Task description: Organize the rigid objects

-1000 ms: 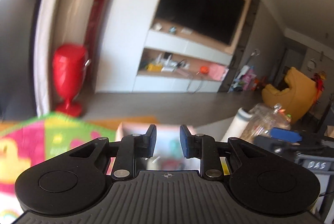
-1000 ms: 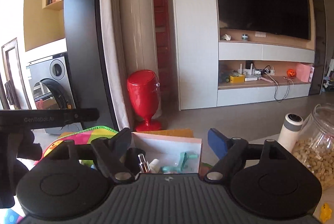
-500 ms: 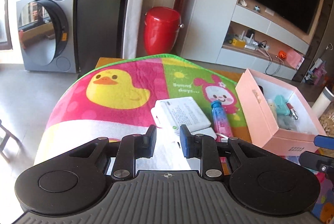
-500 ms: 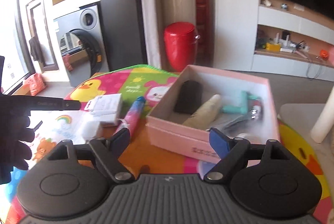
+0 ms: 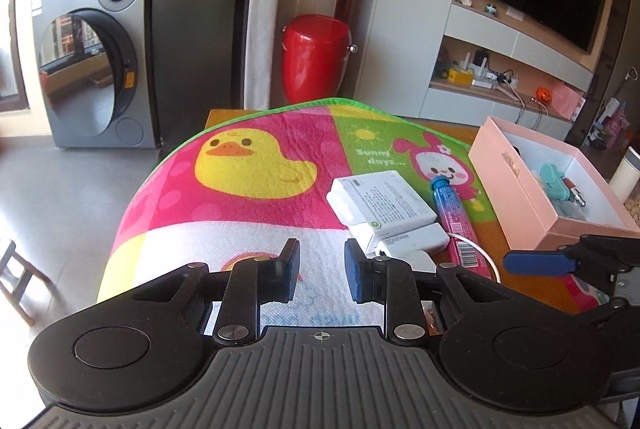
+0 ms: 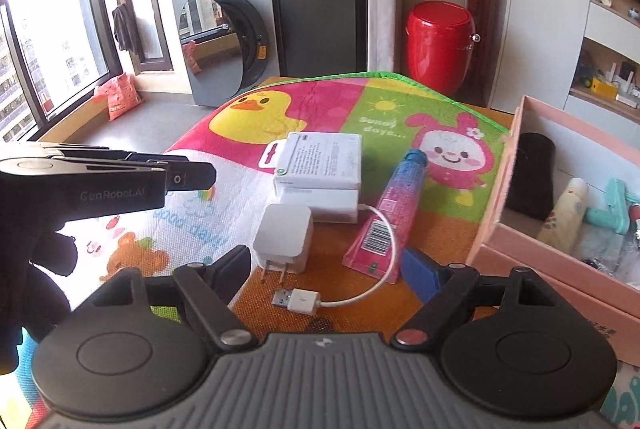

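Observation:
On the colourful mat (image 6: 320,109) lie a white flat box (image 6: 320,165) stacked on another white box, a white plug charger (image 6: 284,237), a white USB cable (image 6: 340,299) and a pink-blue tube (image 6: 392,213). The pink open box (image 6: 560,269) at right holds several small items. My right gripper (image 6: 332,269) is open and empty, low over the charger and cable. My left gripper (image 5: 322,269) is empty, its fingers a small gap apart, above the mat left of the white boxes (image 5: 380,205). The tube (image 5: 454,217) and pink box (image 5: 520,189) show there too.
A red bin (image 5: 316,57) stands on the floor behind the table, a washing machine (image 5: 92,53) to its left. A white bottle (image 5: 624,177) stands past the pink box. A TV unit (image 5: 520,29) is at the far right.
Both grippers have tilted down from looking at the room to looking at the mat. The right one has come in close over the charger, cable and tube.

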